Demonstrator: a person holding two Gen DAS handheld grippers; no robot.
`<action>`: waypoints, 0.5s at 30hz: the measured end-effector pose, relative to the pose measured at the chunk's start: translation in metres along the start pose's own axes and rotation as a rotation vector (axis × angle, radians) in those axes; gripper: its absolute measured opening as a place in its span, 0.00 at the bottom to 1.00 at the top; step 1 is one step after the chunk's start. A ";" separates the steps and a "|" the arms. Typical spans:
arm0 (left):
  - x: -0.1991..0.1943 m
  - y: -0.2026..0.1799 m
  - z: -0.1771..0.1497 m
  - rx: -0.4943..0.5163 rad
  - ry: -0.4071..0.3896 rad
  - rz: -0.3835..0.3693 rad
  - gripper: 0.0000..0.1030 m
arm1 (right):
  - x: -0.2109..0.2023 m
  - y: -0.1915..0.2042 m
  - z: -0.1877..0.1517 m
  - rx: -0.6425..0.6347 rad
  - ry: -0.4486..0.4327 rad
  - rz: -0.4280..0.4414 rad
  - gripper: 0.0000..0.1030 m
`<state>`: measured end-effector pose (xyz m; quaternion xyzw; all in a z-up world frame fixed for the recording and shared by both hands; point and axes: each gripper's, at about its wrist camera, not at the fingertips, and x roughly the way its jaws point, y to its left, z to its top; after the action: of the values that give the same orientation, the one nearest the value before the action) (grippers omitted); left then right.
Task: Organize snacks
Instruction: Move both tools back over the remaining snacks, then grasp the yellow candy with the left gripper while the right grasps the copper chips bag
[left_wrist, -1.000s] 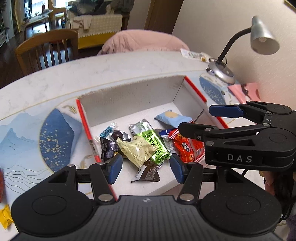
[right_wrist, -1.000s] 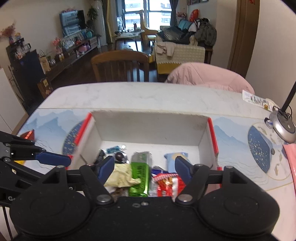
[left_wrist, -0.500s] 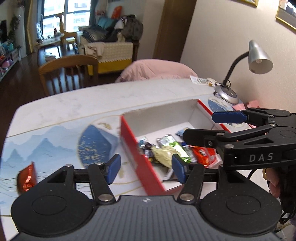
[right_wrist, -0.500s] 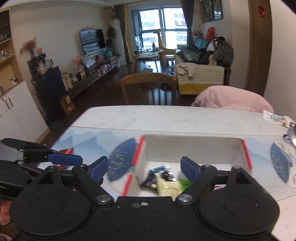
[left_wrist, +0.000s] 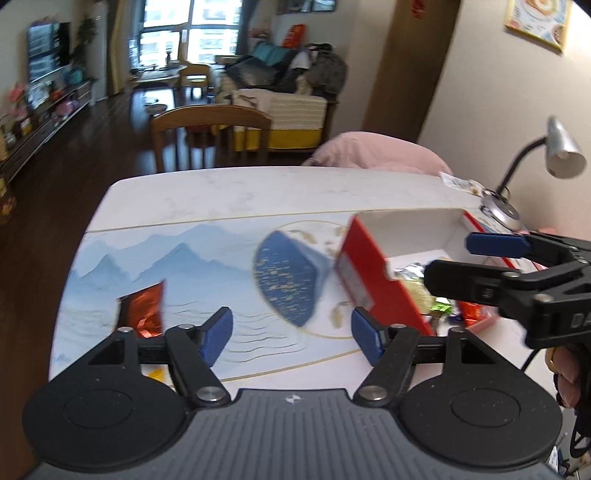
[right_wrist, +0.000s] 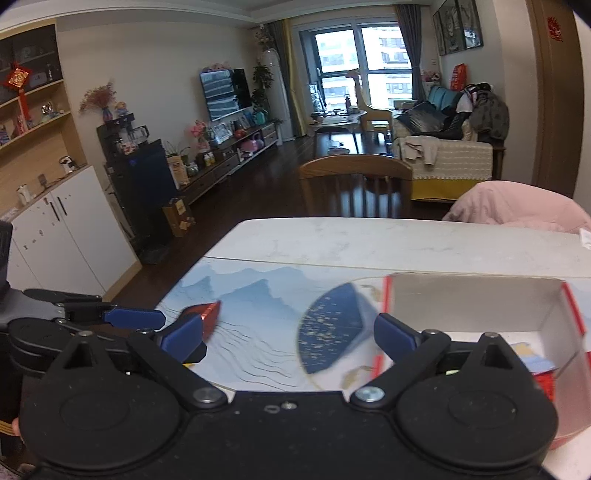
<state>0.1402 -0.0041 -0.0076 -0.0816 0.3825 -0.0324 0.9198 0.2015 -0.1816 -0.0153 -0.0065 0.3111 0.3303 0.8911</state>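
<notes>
Jaws on both grippers are opening with nothing between them: the left gripper (left_wrist: 291, 332) fills the bottom of the left wrist view and the right gripper (right_wrist: 288, 336) the bottom of the right wrist view. Closest to the left gripper lies a red foil snack (left_wrist: 142, 308) on the worktop (left_wrist: 229, 192), just above and outside its left finger at lower left of that frame; its long axis seems to run up and down the frame, though blur makes this uncertain. A small yellow wrapper (left_wrist: 157, 373) peeks out beneath that same finger. In the right wrist view the red foil snack (right_wrist: 208, 315) sits at middle left, past the left gripper (right_wrist: 147, 321), so the left hand looks the nearer one for picking it. Nothing stands between the left gripper and the foil pack. To the right of both views stands the red-edged box (left_wrist: 373, 273), holding several snacks already; the right gripper (left_wrist: 491, 258) hovers over it in the left wrist view. Beyond, at right, a desk lamp (left_wrist: 554, 155) stands by the wall, and a wooden chair (left_wrist: 210, 133) waits behind the worktop's far edge.
</notes>
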 end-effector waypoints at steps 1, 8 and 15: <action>-0.002 0.008 -0.002 -0.013 -0.004 0.008 0.72 | 0.002 0.005 0.000 -0.001 -0.006 0.003 1.00; -0.006 0.066 -0.016 -0.113 -0.021 0.092 0.73 | 0.022 0.032 -0.005 0.000 0.013 0.014 1.00; 0.005 0.109 -0.036 -0.173 0.020 0.140 0.73 | 0.047 0.052 -0.006 -0.002 0.053 0.003 1.00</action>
<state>0.1183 0.0984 -0.0554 -0.1333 0.3978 0.0641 0.9055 0.1952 -0.1151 -0.0363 -0.0155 0.3342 0.3317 0.8820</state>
